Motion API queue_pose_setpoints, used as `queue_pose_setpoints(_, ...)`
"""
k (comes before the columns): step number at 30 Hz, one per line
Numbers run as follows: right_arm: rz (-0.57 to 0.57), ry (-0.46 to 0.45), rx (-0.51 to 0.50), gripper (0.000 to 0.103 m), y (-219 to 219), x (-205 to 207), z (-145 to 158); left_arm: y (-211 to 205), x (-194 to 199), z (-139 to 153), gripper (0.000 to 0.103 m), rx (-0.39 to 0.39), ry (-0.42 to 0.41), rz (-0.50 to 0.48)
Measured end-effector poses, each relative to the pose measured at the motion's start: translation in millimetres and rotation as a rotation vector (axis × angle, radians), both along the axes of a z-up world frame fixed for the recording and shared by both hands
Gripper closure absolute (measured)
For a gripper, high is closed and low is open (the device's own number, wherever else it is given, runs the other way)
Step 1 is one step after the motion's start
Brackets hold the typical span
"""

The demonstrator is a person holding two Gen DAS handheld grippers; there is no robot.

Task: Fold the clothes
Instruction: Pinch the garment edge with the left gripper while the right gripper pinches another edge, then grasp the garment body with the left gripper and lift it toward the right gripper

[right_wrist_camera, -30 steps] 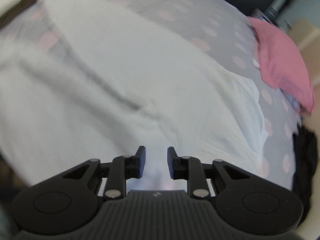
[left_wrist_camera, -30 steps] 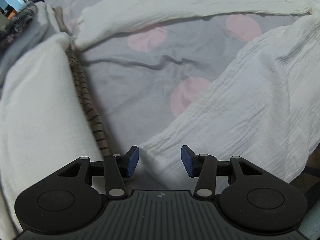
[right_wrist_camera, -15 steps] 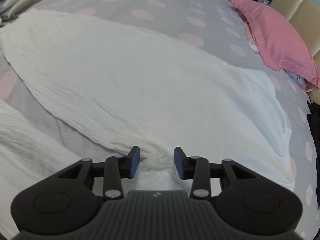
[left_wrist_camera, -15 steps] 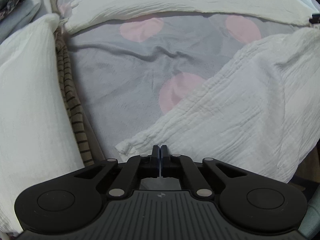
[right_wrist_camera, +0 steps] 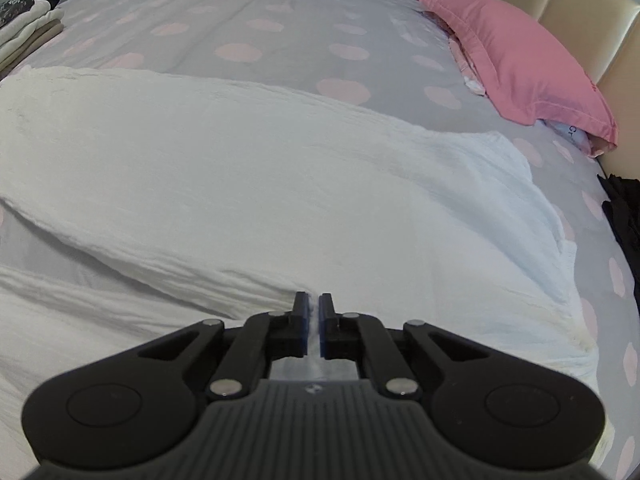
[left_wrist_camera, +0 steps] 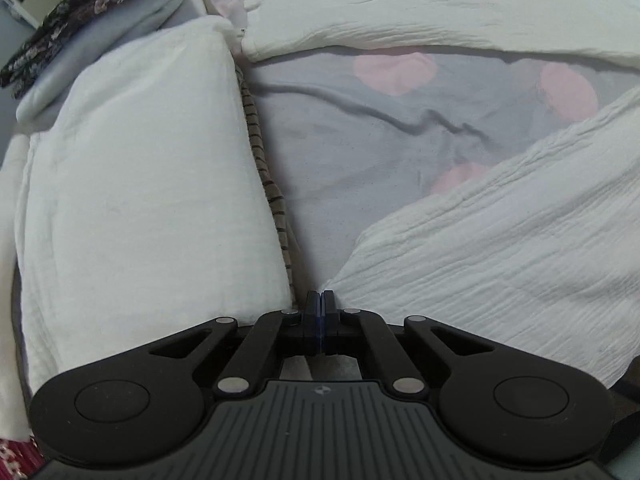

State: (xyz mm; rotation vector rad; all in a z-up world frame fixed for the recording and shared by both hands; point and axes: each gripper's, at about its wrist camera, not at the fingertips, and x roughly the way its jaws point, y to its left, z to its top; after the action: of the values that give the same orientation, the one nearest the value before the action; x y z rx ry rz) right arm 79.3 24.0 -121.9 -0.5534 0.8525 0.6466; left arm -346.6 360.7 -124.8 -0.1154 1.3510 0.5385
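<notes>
A large white crinkled garment (right_wrist_camera: 280,184) lies spread over the grey bed sheet with pink dots (right_wrist_camera: 280,20). In the left wrist view one part of the garment (left_wrist_camera: 520,260) runs off to the right, and another long part (left_wrist_camera: 440,12) lies across the top. My left gripper (left_wrist_camera: 320,300) is shut at this garment's near corner, with white cloth showing behind the fingers. My right gripper (right_wrist_camera: 314,308) is shut on a pinched fold of the same garment, a thin strip of white cloth between its blue pads.
A folded white stack (left_wrist_camera: 140,180) lies just left of my left gripper, with a striped cloth (left_wrist_camera: 276,200) under its edge. Behind it are grey and dark floral folded clothes (left_wrist_camera: 80,4). A pink pillow (right_wrist_camera: 520,60), a beige headboard (right_wrist_camera: 580,12) and a black garment (right_wrist_camera: 624,208) are to the right.
Both grippers were open and have shut on the white garment, the left first, then the right. The left has since shifted the corner toward the folded white stack.
</notes>
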Motion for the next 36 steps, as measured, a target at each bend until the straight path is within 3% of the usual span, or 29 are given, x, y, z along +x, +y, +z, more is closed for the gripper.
queue_pose_setpoints(4,0.006,-0.008,0.027,0.092,-1.6,-7.3,3.1,-1.6,-1.7,0.2,0.103,-0.005,-0.014,-0.008)
queue_pose_setpoints(6,0.012,-0.016,0.042,0.081,-2.6,-11.3,6.1,-4.6,-2.0,3.2,0.103,0.013,-0.05,-0.024)
queue_pose_setpoints(7,0.025,-0.032,0.049,0.077,-3.5,-15.2,10.0,-6.4,-2.2,5.0,0.1,0.022,-0.069,-0.032)
queue_pose_setpoints(8,0.041,-0.052,0.052,0.072,-4.3,-19.6,14.0,-10.5,-2.6,8.7,0.09,0.033,-0.088,-0.047)
queue_pose_setpoints(10,0.077,-0.083,0.046,0.072,-5.3,-28.2,19.5,-20.8,-3.6,16.0,0.079,0.048,-0.122,-0.087)
queue_pose_setpoints(17,0.237,-0.219,-0.086,0.067,-17.7,-60.2,29.6,-76.5,-4.6,32.5,0.079,0.058,-0.19,-0.292)
queue_pose_setpoints(23,0.267,-0.306,-0.196,0.063,-42.8,-64.1,37.2,-150.8,-11.2,14.8,0.078,0.012,-0.122,-0.578)
queue_pose_setpoints(27,0.236,-0.33,-0.233,0.062,-68.8,-58.5,46.1,-193.7,-20.8,-6.4,0.064,0.01,-0.049,-0.753)
queue_pose_setpoints(31,0.193,-0.353,-0.264,0.06,-100.1,-53.7,53.5,-213.4,-25.7,-22.1,0.062,0.049,-0.008,-0.846)
queue_pose_setpoints(36,0.136,-0.354,-0.301,0.048,-138.8,-46.0,52.9,-230.2,-29.3,-38.6,0.056,0.11,0.043,-0.917)
